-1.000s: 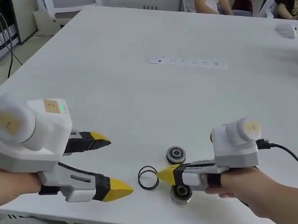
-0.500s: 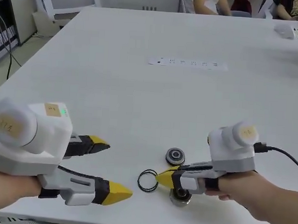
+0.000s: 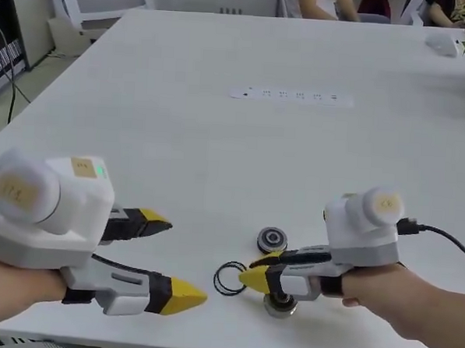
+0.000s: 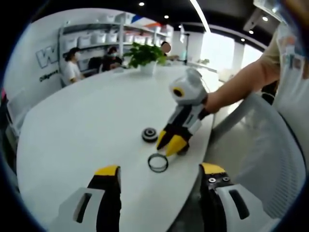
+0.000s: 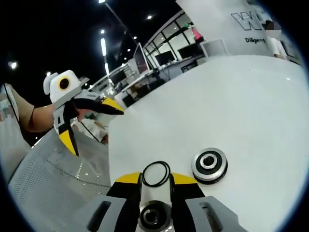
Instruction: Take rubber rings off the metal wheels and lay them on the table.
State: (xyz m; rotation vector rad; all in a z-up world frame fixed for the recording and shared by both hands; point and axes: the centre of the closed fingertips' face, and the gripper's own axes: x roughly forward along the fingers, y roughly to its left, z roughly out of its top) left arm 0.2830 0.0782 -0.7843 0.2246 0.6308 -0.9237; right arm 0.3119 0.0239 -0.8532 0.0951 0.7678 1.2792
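White bench [image 3: 218, 142], near its front edge: the right claw [image 3: 252, 278] is clamped on a metal wheel [image 5: 153, 216], with a loose rubber ring [image 5: 156, 174] lying just past its tips and a second wheel [image 3: 272, 239] nearby. The left claw [image 3: 180, 258] gapes wide, holding nothing.

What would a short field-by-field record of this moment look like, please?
table: white, carries everything listed
right gripper: jaws narrowly apart, tips close to the table
left gripper: jaws wide apart, empty
rubber ring: black, lying flat just ahead of the right gripper's tips
free wheel: flat on the table beside the ring, apart from both grippers
second wheel: between the right gripper's jaws; whether it is clamped is unclear
power strip: white, farther along the table
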